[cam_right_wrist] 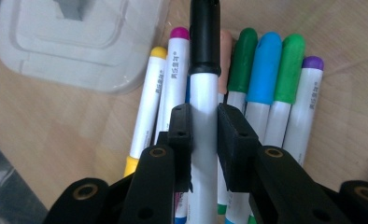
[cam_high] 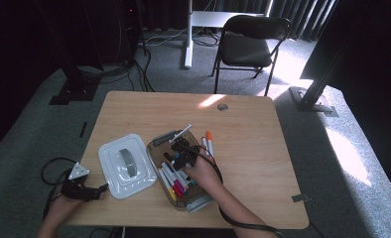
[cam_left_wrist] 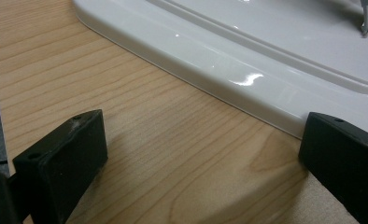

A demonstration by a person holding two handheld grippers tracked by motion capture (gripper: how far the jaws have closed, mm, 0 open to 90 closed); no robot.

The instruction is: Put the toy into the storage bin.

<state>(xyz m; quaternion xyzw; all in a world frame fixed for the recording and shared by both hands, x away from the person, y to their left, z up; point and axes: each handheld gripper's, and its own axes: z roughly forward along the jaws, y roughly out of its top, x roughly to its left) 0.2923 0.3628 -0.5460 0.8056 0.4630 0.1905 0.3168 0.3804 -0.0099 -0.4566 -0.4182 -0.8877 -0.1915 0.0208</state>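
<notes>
While right tongs (cam_right_wrist: 204, 128) clamp a black-capped marker (cam_right_wrist: 204, 84), its lower barrel stays hidden.

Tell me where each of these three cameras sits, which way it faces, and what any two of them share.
High view: above the person's side, facing forward and down on the table; both forearms enter from the bottom.
Left gripper view: rides the left tool, low over the wood, facing the white lid; its two open black jaws show.
Right gripper view: rides the right tool, facing down into the markers; its jaws clamp a black-capped marker.
Shared: the white lid appears in all three.
</notes>
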